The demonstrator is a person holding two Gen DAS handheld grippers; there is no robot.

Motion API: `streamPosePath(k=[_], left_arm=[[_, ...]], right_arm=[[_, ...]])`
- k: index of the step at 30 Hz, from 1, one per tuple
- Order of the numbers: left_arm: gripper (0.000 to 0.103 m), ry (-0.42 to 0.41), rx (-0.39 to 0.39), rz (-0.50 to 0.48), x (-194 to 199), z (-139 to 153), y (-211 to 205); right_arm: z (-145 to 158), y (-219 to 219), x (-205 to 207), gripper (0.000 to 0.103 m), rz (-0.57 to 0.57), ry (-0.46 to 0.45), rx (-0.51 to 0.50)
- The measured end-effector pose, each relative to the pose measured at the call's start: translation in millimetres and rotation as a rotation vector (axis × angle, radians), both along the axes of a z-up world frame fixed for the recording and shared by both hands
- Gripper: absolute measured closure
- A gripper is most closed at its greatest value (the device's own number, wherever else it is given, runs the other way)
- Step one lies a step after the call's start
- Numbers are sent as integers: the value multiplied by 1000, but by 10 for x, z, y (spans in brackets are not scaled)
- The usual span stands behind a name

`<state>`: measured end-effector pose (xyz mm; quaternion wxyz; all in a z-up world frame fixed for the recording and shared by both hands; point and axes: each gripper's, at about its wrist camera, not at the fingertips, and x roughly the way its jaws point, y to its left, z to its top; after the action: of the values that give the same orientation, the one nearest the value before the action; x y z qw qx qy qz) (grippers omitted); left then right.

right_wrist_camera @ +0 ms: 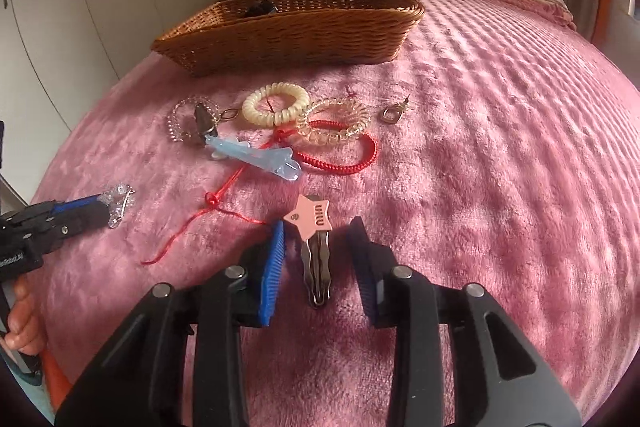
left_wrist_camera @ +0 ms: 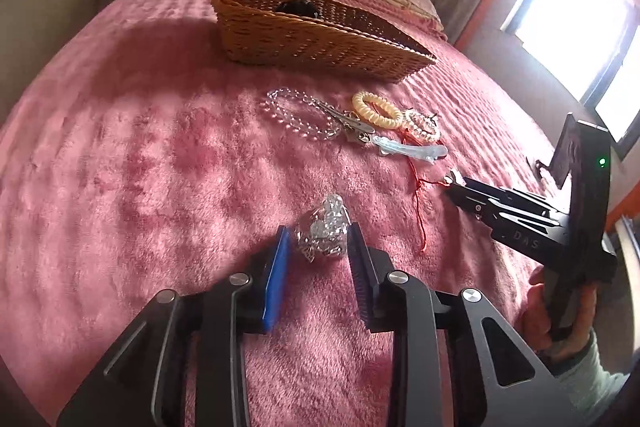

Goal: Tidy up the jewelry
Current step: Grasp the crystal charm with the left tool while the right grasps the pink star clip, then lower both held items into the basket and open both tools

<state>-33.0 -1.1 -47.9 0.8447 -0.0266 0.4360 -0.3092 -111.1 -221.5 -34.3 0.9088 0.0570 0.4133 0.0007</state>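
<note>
Fingers of the left gripper [left_wrist_camera: 318, 247] spread apart, a crumpled silver chain bundle [left_wrist_camera: 322, 227] lying between their tips on the pink plush bedspread [left_wrist_camera: 140, 147]; whether the pads touch it cannot be told. Fingers of the right gripper [right_wrist_camera: 318, 247] likewise released, straddling one snap hair clip with a pink star [right_wrist_camera: 314, 243], not pressing it.

Count ahead of the right fingers: one pale blue hair clip [right_wrist_camera: 254, 159], one red braided cord bracelet [right_wrist_camera: 344, 155] with loose red tails trailing back toward the left finger, one cream spiral hair tie [right_wrist_camera: 276, 103], one clear spiral hair tie [right_wrist_camera: 334, 123], one clear bead bracelet [right_wrist_camera: 180, 123], one dark clip [right_wrist_camera: 204, 119] across it, one small ring-shaped metal piece [right_wrist_camera: 390, 115] off to the right. Beyond all, one wicker basket [right_wrist_camera: 288, 35] with something dark inside.

Only the right wrist view shows the star clip, the metal piece and the whole red bracelet. Only the left wrist view shows the silver bundle closely, and a window [left_wrist_camera: 576, 15] far right of the fingers.
</note>
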Motion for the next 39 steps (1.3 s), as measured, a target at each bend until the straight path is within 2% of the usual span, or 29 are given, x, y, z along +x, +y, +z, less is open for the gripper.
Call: streamPosePath(k=[2, 3, 5, 8, 15, 24, 28, 31, 35, 39], left_arm=[[75, -14, 25, -6, -3, 6, -69], [86, -27, 40, -6, -12, 10, -104], [94, -43, 45, -14, -35, 27, -141], [95, -69, 39, -10, -78, 59, -127], [96, -112, -62, -8, -144, 287, -18], [96, -213, -150, -23, -102, 749, -90], [96, -254, -193, -41, 116, 1035, -188], [96, -288, -193, -42, 408, 1240, -321], [96, -307, -157, -3, 855, 1343, -498], [96, -298, -88, 74, 1400, 1238, -693]], right_arm=[[7, 22, -9, 80, 7, -1, -4], [14, 23, -30, 86, 13, -8, 2], [18, 15, -58, 88, 12, -13, 7], [55, -15, -128, 88, 11, -27, 23], [260, -113, -272, 88, -2, -81, 40], [778, -203, -252, 88, -15, -194, 59], [1099, -236, -38, 88, -2, -254, 68], [1302, -244, 262, 88, -4, -287, 45], [1381, -306, 827, 88, -4, -276, 64], [1277, -365, 1365, 88, -29, -236, 72]])
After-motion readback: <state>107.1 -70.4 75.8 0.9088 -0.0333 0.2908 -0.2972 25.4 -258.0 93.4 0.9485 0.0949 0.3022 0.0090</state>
